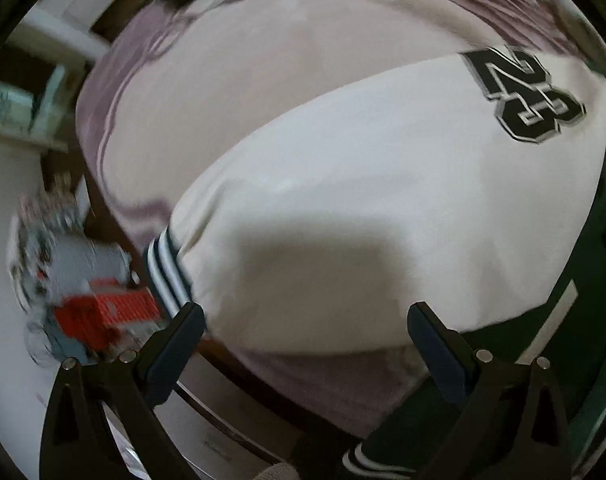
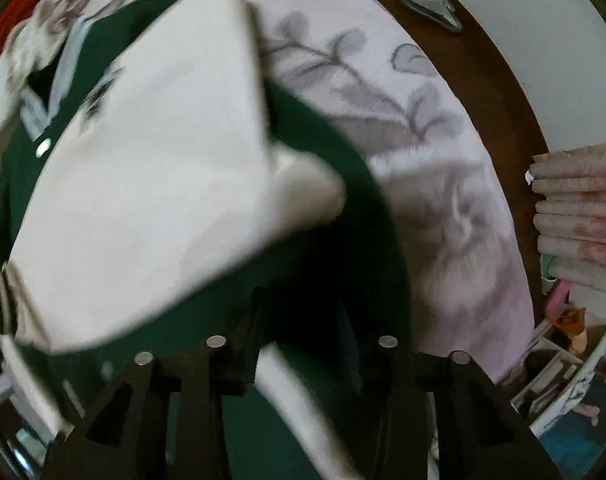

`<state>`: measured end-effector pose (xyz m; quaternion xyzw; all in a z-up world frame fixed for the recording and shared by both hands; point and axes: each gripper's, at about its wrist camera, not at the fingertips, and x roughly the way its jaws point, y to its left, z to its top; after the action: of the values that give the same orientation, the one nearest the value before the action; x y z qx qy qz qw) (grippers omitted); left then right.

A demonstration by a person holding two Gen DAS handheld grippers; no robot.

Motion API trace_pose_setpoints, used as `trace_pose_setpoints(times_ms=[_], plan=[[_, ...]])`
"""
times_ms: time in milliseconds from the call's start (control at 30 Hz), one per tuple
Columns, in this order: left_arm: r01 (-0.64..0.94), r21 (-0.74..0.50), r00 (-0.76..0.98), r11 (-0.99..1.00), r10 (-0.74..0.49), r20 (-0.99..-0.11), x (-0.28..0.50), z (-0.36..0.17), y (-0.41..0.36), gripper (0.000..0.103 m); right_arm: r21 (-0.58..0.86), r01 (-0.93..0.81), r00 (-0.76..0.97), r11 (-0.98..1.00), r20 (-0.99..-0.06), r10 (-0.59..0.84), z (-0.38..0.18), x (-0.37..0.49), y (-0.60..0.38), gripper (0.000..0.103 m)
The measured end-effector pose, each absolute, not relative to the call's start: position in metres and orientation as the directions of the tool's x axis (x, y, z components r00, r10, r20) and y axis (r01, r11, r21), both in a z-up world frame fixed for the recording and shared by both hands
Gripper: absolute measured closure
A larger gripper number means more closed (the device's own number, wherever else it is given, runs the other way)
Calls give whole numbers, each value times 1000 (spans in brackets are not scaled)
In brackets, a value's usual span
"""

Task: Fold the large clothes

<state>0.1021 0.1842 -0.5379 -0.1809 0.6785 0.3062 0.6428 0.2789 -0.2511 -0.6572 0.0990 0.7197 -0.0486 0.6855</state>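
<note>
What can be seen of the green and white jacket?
The jacket has a dark green body, white sleeves, a black "23" patch and a striped cuff. It looks like soft fabric, lying on the floral bedspread with a sleeve folded across. The left tool is open over the sleeve; the right tool is buried in green cloth.

Two handheld grippers, both matte black. Left gripper (image 1: pixel 307 320): broad flat fingers (image 1: pixel 179 344) with a dark navy tint on the pad faces, mounted on black triangular brackets with cut-out slots — small round silver pins at the pivots. Right gripper (image 2: pixel 299 320): same black brackets, same triangular cut-outs, four silver round pins in a row; fingers lost in dark blur. No skin, sleeves or cables showing.
</note>
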Motion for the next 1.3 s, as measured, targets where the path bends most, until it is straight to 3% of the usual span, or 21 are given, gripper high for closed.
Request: trace_pose_setpoints(times_ms=[133, 300, 367, 400, 467, 500, 533, 633, 900, 1000, 1100, 1200, 1300], plan=[[-778, 69, -66, 625, 28, -997, 62, -539, 206, 0, 324, 172, -24, 930, -943, 333, -639, 240, -194, 64], [-923, -297, 231, 246, -266, -936, 18, -585, 242, 1, 461, 14, -102, 887, -882, 460, -648, 233, -78, 64], [-918, -381, 345, 112, -250, -905, 10, -602, 255, 15, 488, -19, -109, 873, -869, 483, -650, 238, -49, 64], [-920, -387, 365, 64, -217, -905, 7, -608, 263, 35, 495, -38, -109, 868, -865, 489, -652, 238, -32, 64], [-924, -381, 380, -21, -134, -915, 5, -608, 278, 39, 495, -56, -111, 867, -866, 487, -646, 246, -15, 62], [-923, -383, 385, -33, -94, -918, 4, -602, 282, 55, 497, -67, -112, 865, -865, 489, -647, 240, -7, 59], [-927, -374, 375, -37, -25, -927, 5, -592, 290, 77, 500, -74, -111, 863, -864, 491, -643, 257, -1, 54], [-911, -413, 411, -9, 71, -909, 16, -568, 321, 88, 497, -120, -123, 859, -866, 484, -624, 274, -12, 53], [-858, -471, 504, 205, 155, -850, 99, -561, 445, 90, 502, -186, -146, 844, -864, 482, -658, 307, 131, 53], [-842, -459, 501, 284, 94, -860, 145, -577, 478, 89, 460, -224, -190, 859, -885, 425, -677, 306, 162, 52], [-828, -467, 495, 310, 12, -869, 161, -596, 490, 87, 491, -200, -185, 848, -869, 459, -662, 304, 148, 52], [-804, -530, 538, 270, -49, -841, 146, -602, 493, 75, 470, -175, -145, 865, -881, 450, -644, 299, 121, 41], [-728, -668, 653, 150, -142, -744, 130, -612, 481, 43, 334, -200, -87, 921, -943, 323, -627, 294, 95, 22]])
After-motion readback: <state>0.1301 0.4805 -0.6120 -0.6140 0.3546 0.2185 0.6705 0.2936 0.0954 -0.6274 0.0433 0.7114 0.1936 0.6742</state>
